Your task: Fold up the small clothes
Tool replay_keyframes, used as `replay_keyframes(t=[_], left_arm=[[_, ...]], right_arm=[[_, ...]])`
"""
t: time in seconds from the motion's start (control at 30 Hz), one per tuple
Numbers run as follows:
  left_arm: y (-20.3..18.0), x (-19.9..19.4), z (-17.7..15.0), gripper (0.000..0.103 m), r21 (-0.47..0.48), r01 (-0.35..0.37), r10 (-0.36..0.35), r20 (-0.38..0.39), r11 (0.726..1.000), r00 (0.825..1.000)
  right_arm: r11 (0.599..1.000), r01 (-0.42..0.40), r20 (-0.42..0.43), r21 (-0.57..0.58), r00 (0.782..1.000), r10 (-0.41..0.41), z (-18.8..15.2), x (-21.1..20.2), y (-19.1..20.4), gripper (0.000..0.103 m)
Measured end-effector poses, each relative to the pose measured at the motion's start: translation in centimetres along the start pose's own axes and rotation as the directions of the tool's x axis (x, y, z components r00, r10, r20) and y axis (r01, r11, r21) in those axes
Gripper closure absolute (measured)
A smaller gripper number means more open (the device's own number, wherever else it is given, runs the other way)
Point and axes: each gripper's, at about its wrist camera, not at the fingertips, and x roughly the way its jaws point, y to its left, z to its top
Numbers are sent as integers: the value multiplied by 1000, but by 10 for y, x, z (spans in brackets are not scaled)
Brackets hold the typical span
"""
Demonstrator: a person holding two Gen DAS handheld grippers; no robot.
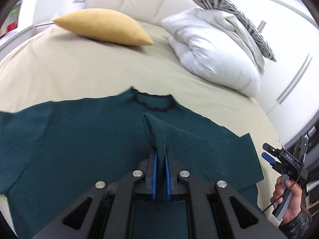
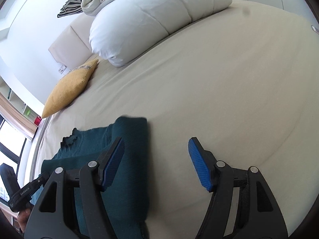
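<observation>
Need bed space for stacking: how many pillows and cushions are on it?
3: yellow cushion near the headboard, white pillow beside it, zebra-print cushion behind that. Others may be hidden.

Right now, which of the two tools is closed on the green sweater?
The left tool: its blue pads pinch a fold of the green sweater. The right tool stands open, empty.

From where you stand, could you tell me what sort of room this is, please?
Most likely a bedroom: the green top lies on a bed with a padded headboard, a yellow cushion and a bundled white duvet.
</observation>
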Motion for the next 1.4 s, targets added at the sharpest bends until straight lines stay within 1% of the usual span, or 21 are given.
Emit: replay_keyframes(t=[0.07, 0.13, 0.27, 0.33, 0.37, 0.47, 0.5, 0.53, 0.6, 0.63, 0.7, 0.8, 0.83, 0.9, 0.93, 1.0, 1.07, 1.1, 1.17, 1.33, 1.4], left_arm=[[17, -3, -3, 95, -38, -17, 17, 14, 999, 1000], [30, 0, -5, 95, -65, -28, 28, 4, 998, 1000], [41, 1, -10, 95, -71, -53, 54, 18, 996, 998], [43, 5, -12, 95, -65, -53, 53, 4, 996, 999], [44, 6, -14, 95, -58, -57, 57, -2, 997, 998], [49, 7, -20, 95, -60, -61, 60, -13, 996, 998], [51, 8, -21, 95, -68, -59, 58, -17, 996, 998], [53, 8, -22, 95, -74, -56, 55, -18, 996, 998], [52, 7, -25, 95, -75, -55, 54, -16, 996, 998], [51, 6, -25, 95, -74, -54, 53, -15, 996, 998], [50, 5, -26, 95, -71, -54, 54, -9, 996, 999], [50, 8, -27, 95, -73, -59, 58, -15, 996, 998], [50, 10, -27, 95, -73, -62, 61, -20, 995, 998], [47, 16, -27, 95, -62, -71, 69, -34, 996, 997], [46, 16, -27, 95, -57, -75, 73, -33, 996, 997], [48, 15, -27, 95, -58, -69, 67, -33, 996, 997], [52, 14, -28, 95, -64, -58, 56, -31, 996, 998], [53, 13, -28, 95, -70, -51, 49, -30, 996, 998], [54, 13, -27, 95, -73, -47, 45, -31, 996, 999], [51, 14, -27, 95, -62, -57, 55, -33, 996, 998], [51, 14, -27, 95, -54, -60, 58, -37, 997, 998]], right_arm=[[1000, -4, -9, -9, 1000, 4, 7, 7, 5, 38], [1000, -6, -32, -25, 999, 6, 13, 17, 12, 40], [998, 4, -96, -59, 995, -9, 18, 44, 27, 44], [999, 19, -141, -47, 990, -26, 18, 62, 27, 52], [998, 29, -157, -49, 987, -36, 17, 70, 28, 53], [991, 62, -180, -121, 980, -83, 19, 86, 38, 63], [986, 62, -197, -156, 976, -93, 19, 90, 44, 73], [981, 56, -213, -185, 972, -96, 18, 94, 49, 88], [954, 89, -210, -286, 966, -153, 17, 96, 64, 93], [945, 102, -200, -311, 965, -169, 17, 95, 70, 96], [938, 118, -169, -325, 969, -180, 21, 91, 76, 97], [951, 109, -122, -291, 981, -149, 34, 84, 78, 98], [948, 117, -132, -295, 978, -162, 35, 90, 77, 98], [935, 162, -163, -316, 961, -222, 32, 110, 70, 98], [938, 154, -164, -310, 963, -212, 30, 113, 67, 98], [966, 94, -163, -241, 977, -136, 32, 104, 59, 95], [975, 74, -160, -208, 981, -109, 31, 90, 54, 93], [978, 64, -161, -200, 982, -98, 28, 79, 52, 89], [979, 39, -173, -201, 982, -75, 19, 64, 51, 87], [973, 35, -281, -227, 954, -100, -19, 54, 55, 86], [964, 40, -269, -262, 956, -112, -32, 49, 55, 86]])
